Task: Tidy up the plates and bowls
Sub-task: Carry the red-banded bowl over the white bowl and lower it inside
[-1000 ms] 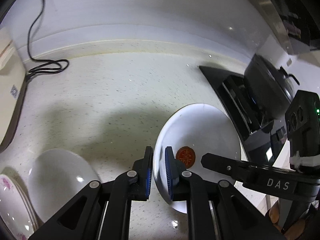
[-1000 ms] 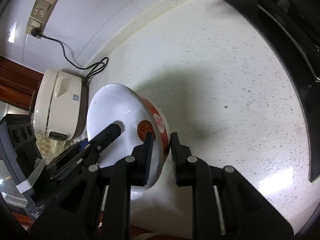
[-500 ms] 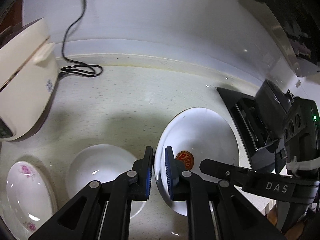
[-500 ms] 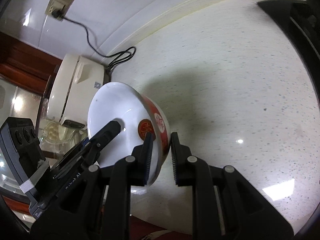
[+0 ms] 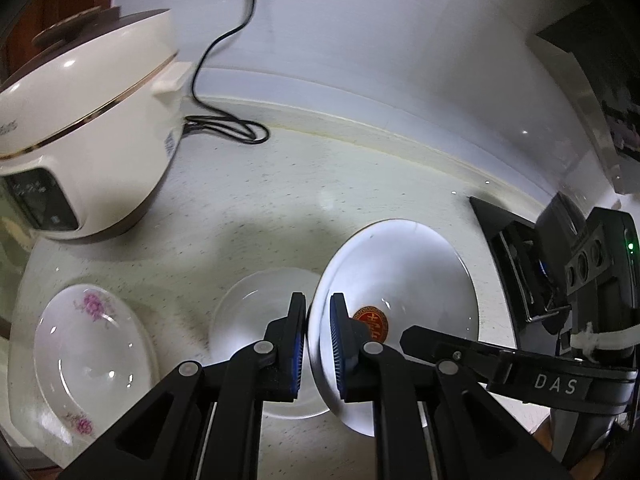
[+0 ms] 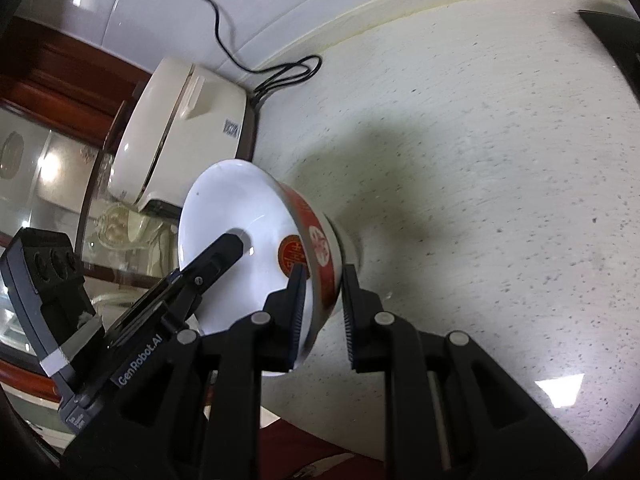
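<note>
Left wrist view alone: flowered plate (image 5: 86, 354) and plain bowl (image 5: 256, 312) beside red-crested bowl (image 5: 404, 276), both jaws clamped on its rim.

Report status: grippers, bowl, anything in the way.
Left gripper and right gripper both shut on the red-patterned bowl's rim, bowl tilted off counter. White bowl beneath. Path clear.

Two bowls (image 5: 396, 276) (image 5: 256, 304), one plate (image 5: 80, 352)

**Counter: clearance and obstructions**

Open speckled countertop (image 6: 500, 168) at centre and right. Left blocked by rice cooker (image 5: 84, 136) with coiled cord (image 5: 232, 128); white plate (image 5: 256, 320) and floral plate (image 5: 80, 356) occupy near left; black stove (image 5: 516, 264) bounds right.
</note>
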{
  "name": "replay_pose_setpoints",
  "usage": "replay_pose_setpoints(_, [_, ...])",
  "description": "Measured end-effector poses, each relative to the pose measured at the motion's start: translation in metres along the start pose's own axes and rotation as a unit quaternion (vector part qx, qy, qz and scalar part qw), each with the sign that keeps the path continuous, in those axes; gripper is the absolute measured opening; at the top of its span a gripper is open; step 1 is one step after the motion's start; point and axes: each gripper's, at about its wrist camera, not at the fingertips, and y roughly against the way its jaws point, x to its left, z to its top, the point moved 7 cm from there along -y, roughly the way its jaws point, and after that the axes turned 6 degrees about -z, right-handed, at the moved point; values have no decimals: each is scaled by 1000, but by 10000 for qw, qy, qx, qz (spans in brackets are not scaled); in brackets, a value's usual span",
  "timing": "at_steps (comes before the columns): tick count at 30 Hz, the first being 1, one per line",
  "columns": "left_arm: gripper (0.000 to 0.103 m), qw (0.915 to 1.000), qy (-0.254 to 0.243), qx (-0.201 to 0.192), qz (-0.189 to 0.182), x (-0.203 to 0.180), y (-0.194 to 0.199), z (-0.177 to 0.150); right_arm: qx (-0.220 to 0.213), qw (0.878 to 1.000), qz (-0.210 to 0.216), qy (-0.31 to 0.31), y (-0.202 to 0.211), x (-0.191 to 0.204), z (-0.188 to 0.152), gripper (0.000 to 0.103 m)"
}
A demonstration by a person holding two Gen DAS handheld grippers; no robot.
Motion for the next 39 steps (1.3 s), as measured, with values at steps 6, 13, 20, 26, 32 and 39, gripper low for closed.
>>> replay_pose_setpoints(6, [13,9997,172,-18,142,19,5,-3,182,9997,44,154,-12,11,-2,21])
replay_pose_setpoints(13, [13,9987,424,68,276,37,3,-12,337,9989,-8,312,-27,23,0,21])
replay_pose_setpoints(20, [13,9977,539,109,398,46,1,-15,444,9978,-93,488,-38,30,0,21])
replay_pose_setpoints(26, [13,9975,525,221,416,46,-7,-18,502,9972,-217,503,-44,27,-1,21])
replay_pose_setpoints(32, [13,9971,537,296,449,49,-12,-22,590,9962,-308,560,-50,25,-3,21])
replay_pose_setpoints(39, [13,9966,562,397,444,50,-17,-27,625,9953,-431,607,-55,24,-3,21])
